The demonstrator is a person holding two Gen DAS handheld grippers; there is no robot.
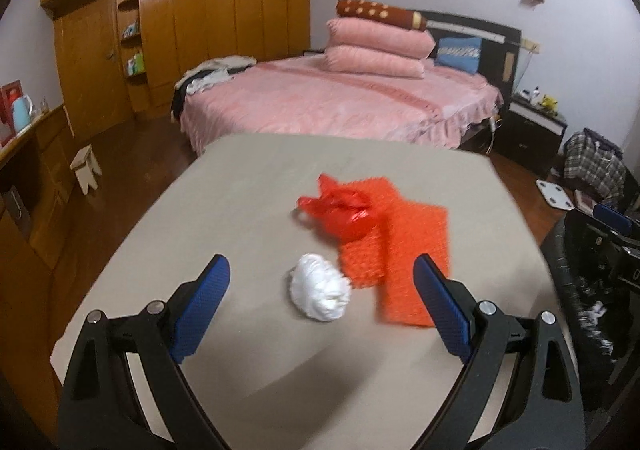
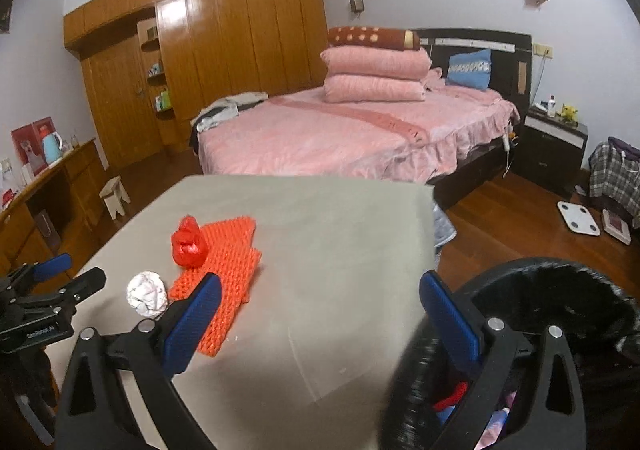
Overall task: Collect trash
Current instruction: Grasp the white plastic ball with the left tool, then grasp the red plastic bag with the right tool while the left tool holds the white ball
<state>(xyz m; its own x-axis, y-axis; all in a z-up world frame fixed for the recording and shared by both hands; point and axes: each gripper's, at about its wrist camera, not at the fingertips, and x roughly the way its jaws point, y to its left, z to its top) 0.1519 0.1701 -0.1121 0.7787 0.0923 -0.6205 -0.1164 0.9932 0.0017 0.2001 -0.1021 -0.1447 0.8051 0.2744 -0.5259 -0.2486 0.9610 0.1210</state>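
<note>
A crumpled white paper ball (image 1: pixel 320 292) lies on the grey table (image 1: pixel 240 210), between the spread fingers of my open, empty left gripper (image 1: pixel 324 270). Behind it sit a crumpled red plastic bag (image 1: pixel 344 214) and an orange knitted mat (image 1: pixel 400 250). In the right wrist view the paper ball (image 2: pixel 147 293), red bag (image 2: pixel 189 242) and mat (image 2: pixel 220 270) lie at the left. My right gripper (image 2: pixel 320 290) is open and empty, near the table's right edge beside a black-lined trash bin (image 2: pixel 560 310) holding some trash. The left gripper (image 2: pixel 60 278) shows at the far left.
The bin (image 1: pixel 592 282) stands right of the table. A pink bed (image 1: pixel 340 98) lies behind, with a wooden wardrobe (image 1: pixel 180 10), a small stool (image 1: pixel 86 166), a dark nightstand (image 1: pixel 536 126), a floor scale (image 2: pixel 578 218) and a checked bag (image 2: pixel 616 174).
</note>
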